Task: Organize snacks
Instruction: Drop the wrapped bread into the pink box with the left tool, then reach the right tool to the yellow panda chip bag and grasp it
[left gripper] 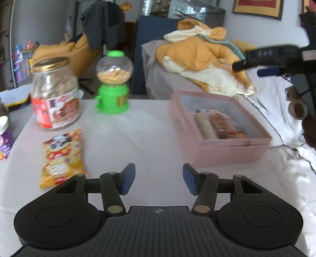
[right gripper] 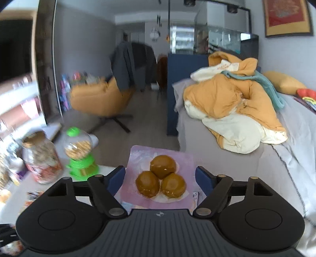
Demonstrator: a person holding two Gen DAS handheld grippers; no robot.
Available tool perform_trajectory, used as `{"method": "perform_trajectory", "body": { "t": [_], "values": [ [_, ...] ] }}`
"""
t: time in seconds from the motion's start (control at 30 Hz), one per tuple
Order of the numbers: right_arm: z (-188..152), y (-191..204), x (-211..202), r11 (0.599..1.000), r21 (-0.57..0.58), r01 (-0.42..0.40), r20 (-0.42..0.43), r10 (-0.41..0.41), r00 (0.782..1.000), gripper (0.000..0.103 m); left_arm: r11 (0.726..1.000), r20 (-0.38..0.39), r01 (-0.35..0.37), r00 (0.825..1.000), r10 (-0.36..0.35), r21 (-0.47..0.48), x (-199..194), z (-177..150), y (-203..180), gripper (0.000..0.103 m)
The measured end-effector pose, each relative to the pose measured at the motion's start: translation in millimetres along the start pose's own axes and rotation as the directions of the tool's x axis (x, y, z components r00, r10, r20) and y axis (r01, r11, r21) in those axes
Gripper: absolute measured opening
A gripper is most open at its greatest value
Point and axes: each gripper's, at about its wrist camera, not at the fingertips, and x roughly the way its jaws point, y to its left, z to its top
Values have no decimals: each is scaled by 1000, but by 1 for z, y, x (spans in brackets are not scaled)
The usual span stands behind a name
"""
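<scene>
No wording can be read in either view. The red label on the glass jar (left gripper: 54, 93), the print on the yellow snack packet (left gripper: 62, 158) and the red framed wall hanging (right gripper: 286, 17) are all too blurred to make out.

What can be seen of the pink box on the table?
The pink box is a shallow, rectangular, lidless box, seemingly cardboard, with a pale interior. It sits flat on the white-covered table, at the right in the left wrist view, turned slightly askew. Inside lie wrapped snack packets, blurred. Nothing else touches it.
</scene>
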Motion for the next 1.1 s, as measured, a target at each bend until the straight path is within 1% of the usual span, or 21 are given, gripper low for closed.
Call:
{"method": "perform_trajectory", "body": {
  "t": [0.03, 0.1, 0.2, 0.3, 0.37, 0.43, 0.5, 0.57, 0.63, 0.7, 0.77, 0.83, 0.87, 0.9, 0.93, 0.97, 1.0, 1.03, 1.07, 1.1],
  "values": [
    [-1, 6, 9, 1000, -11, 27, -22, -27, 999, 78, 1000, -1, -1, 1000, 1, -5, -2, -2, 6, 59],
    [-9, 18, 19, 999, -33, 40, -65, -42, 997, 78, 1000, 1, 3, 1000, -3, -31, -7, -9, 20, 59],
    [-27, 31, 22, 1000, -29, -4, -104, 1, 995, 78, 996, 22, 14, 1000, -12, -92, -19, -21, 45, 59],
    [-39, 31, 22, 999, 25, -45, -137, 48, 989, 78, 989, 48, 8, 999, -1, -148, -35, -33, 70, 59],
    [-41, 27, 22, 995, 70, -75, -163, 86, 983, 78, 982, 60, -11, 998, 23, -189, -45, -43, 85, 59],
    [-44, 31, 22, 988, 95, -118, -201, 135, 970, 78, 970, 67, -40, 996, 58, -242, -54, -53, 104, 59],
    [-44, 42, 25, 977, 110, -183, -230, 204, 952, 78, 955, 70, -65, 994, 89, -290, -62, -61, 122, 59],
    [-45, 57, 24, 956, 125, -266, -239, 289, 927, 78, 939, 67, -91, 991, 120, -330, -69, -68, 139, 59],
    [-47, 77, 22, 912, 145, -383, -216, 407, 888, 78, 928, 67, -105, 988, 137, -356, -74, -73, 150, 59],
    [-49, 102, 22, 876, 143, -461, -224, 482, 847, 78, 920, 67, -107, 988, 142, -377, -77, -78, 157, 59],
    [-51, 130, 30, 868, 129, -480, -273, 496, 824, 78, 916, 74, -97, 988, 136, -388, -79, -83, 163, 59],
    [-55, 157, 43, 858, 135, -496, -329, 511, 794, 78, 918, 80, -84, 989, 124, -387, -80, -88, 165, 59],
    [-57, 167, 49, 856, 135, -499, -348, 512, 785, 78, 921, 82, -81, 989, 121, -381, -80, -91, 166, 59],
    [-60, 178, 53, 862, 123, -491, -360, 500, 788, 77, 924, 82, -79, 990, 118, -373, -81, -93, 166, 59],
    [-62, 191, 57, 881, 94, -464, -365, 464, 807, 76, 927, 82, -75, 990, 112, -368, -81, -96, 167, 59],
    [-64, 200, 59, 901, 55, -431, -366, 420, 831, 67, 928, 82, -67, 991, 104, -368, -81, -98, 168, 59],
    [-66, 215, 61, 927, -15, -375, -366, 344, 865, 56, 927, 85, -53, 992, 91, -371, -82, -100, 170, 59],
    [-70, 226, 62, 939, -75, -336, -362, 289, 886, 52, 927, 89, -42, 993, 81, -374, -83, -101, 171, 59],
    [-72, 239, 62, 942, -137, -308, -355, 243, 902, 52, 927, 94, -31, 993, 71, -375, -84, -102, 173, 59],
    [-74, 249, 62, 938, -174, -300, -351, 226, 909, 52, 927, 100, -18, 993, 60, -376, -86, -104, 173, 58]
  ]
}}
